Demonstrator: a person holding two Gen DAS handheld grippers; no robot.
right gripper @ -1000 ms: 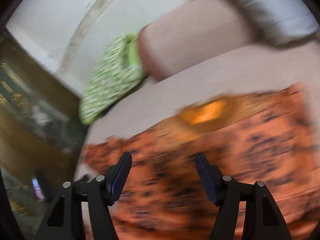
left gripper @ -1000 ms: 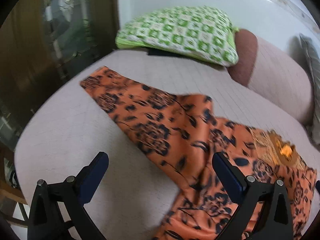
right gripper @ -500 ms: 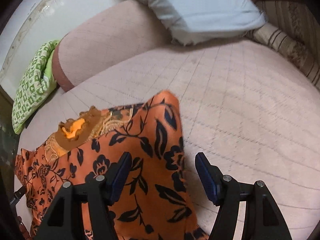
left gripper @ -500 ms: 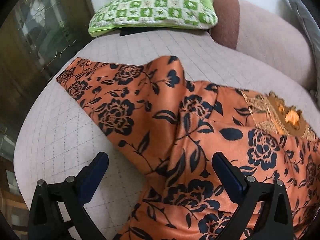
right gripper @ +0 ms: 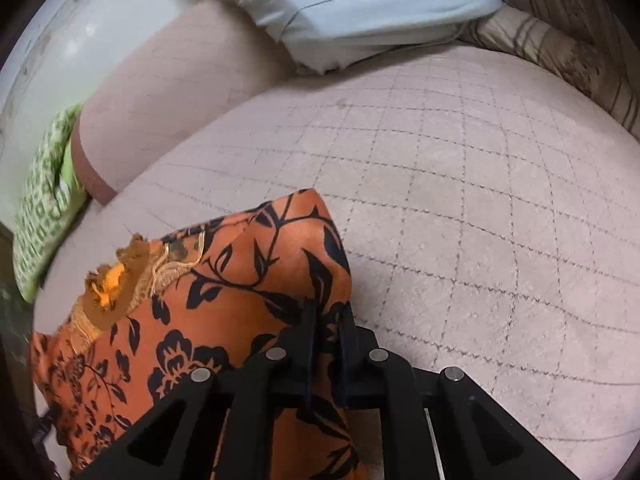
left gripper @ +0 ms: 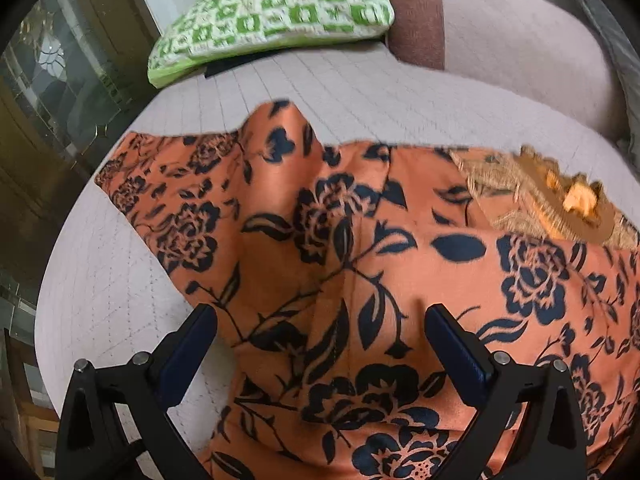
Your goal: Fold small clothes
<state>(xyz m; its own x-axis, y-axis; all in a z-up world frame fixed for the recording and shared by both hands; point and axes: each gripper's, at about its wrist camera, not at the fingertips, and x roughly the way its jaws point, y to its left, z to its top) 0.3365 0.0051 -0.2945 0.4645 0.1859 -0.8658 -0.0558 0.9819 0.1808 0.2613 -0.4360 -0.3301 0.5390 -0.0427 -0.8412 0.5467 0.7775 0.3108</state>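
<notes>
Orange cloth with a black flower print, the garment (left gripper: 360, 248), lies spread over a pale quilted bed (left gripper: 112, 280) in the left wrist view. Its embroidered neckline (left gripper: 560, 200) sits toward the right. The left gripper (left gripper: 320, 332) is spread wide, its blue-padded fingers (left gripper: 192, 344) standing apart over the near part of the garment and pinching nothing; whether they touch the cloth I cannot tell. Beyond the garment a green-and-white checked pillow (left gripper: 272, 12) rests at the head of the bed, beside a pinkish bolster (left gripper: 520, 40) with a brown end.

From the right wrist view, the right gripper (right gripper: 326, 320) is pressed together on the garment's (right gripper: 240, 288) right edge, a fold of orange cloth caught between its black fingers. The neckline (right gripper: 120, 284) shows at the left. Bare quilted bed (right gripper: 480, 220) stretches to the right, and a light blue-grey pillow (right gripper: 360, 4) lies at the far side next to a striped cushion (right gripper: 568, 56).
</notes>
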